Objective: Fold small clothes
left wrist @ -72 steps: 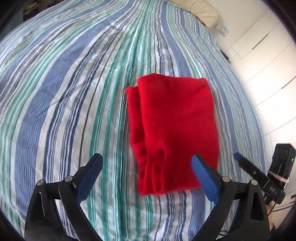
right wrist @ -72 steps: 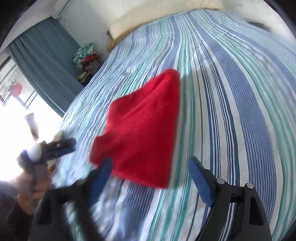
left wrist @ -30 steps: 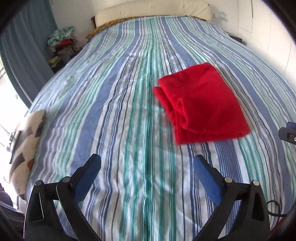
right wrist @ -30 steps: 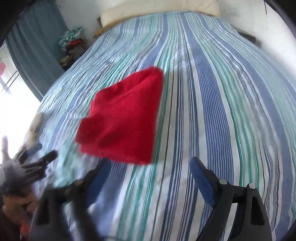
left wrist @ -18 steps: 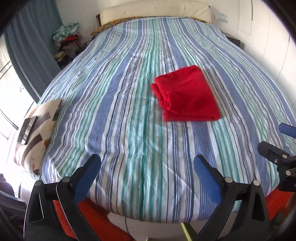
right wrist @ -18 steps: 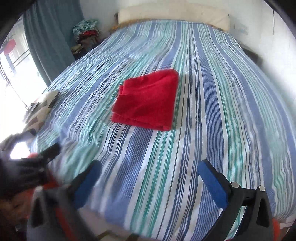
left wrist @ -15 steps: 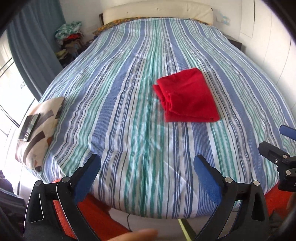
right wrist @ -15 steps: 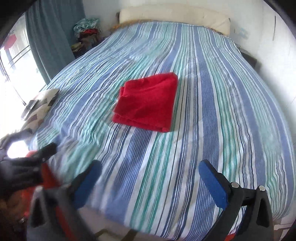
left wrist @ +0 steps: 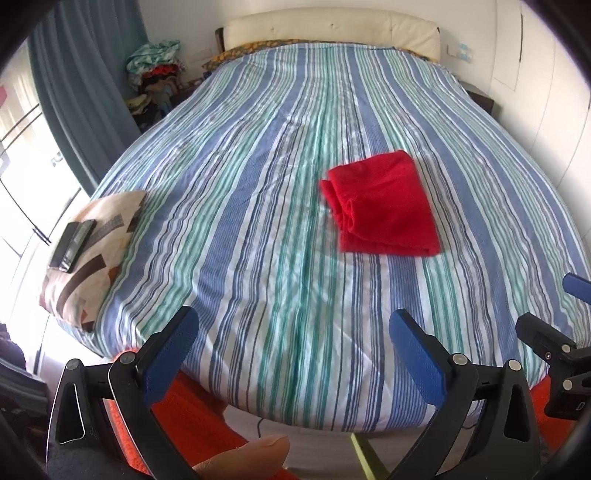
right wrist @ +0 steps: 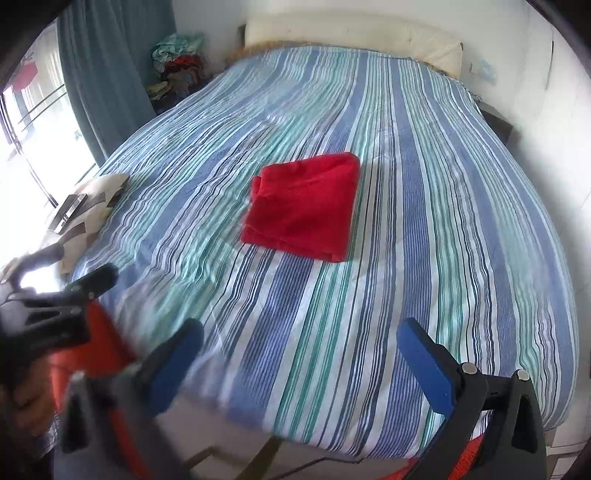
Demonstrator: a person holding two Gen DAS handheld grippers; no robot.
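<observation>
red cloth (left wrist: 384,206) folded mid-bed (left wrist: 258,184); left gripper (left wrist: 293,345) and right gripper (right wrist: 301,354) wide, empty, off its foot; probably done, next fetch another.

A wide bed (left wrist: 258,229) fills the room, covered in a sheet striped blue, green and white, with a cream padded headboard (left wrist: 332,27) at the far end. White walls (left wrist: 546,81) run along the right. On the left hang teal curtains (left wrist: 85,96) beside a bright window (left wrist: 22,177) (daylight washes it out). A heap of clothes (left wrist: 157,70) sits in the far left corner. A patterned cushion (left wrist: 92,247) lies at the near left edge of the bed, dark flat devices resting on it.
</observation>
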